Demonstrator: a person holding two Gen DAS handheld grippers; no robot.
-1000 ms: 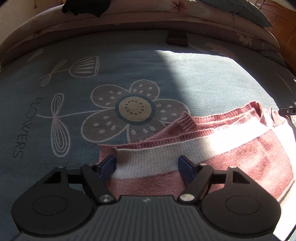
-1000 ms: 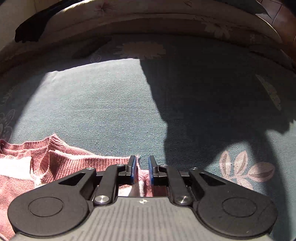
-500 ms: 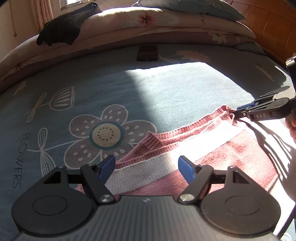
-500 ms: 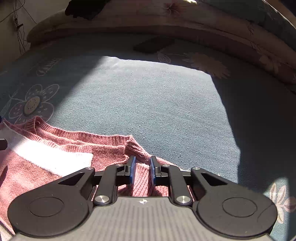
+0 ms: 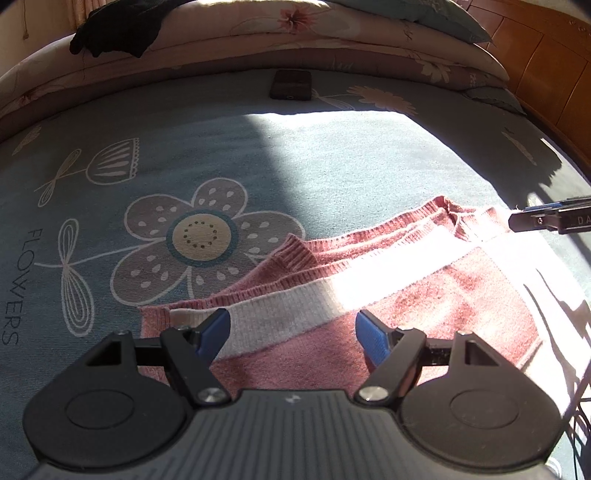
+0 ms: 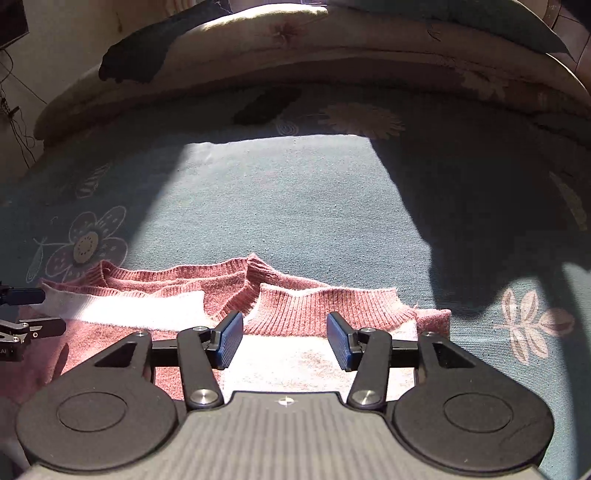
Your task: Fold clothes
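A pink knit sweater with a white stripe lies folded flat on the blue flowered bed cover. My left gripper is open and empty, its jaws just over the sweater's left end. My right gripper is open and empty above the sweater near its ribbed collar. The right gripper's tip also shows at the right edge of the left wrist view. The left gripper shows at the left edge of the right wrist view.
A dark phone-like object lies far back on the cover. Rolled floral quilts line the back, with a black garment draped on them. A wooden headboard stands at the far right.
My right gripper was shut on the sweater's edge and has opened, letting it go flat on the bed. The left gripper stayed open over the sweater's left end.
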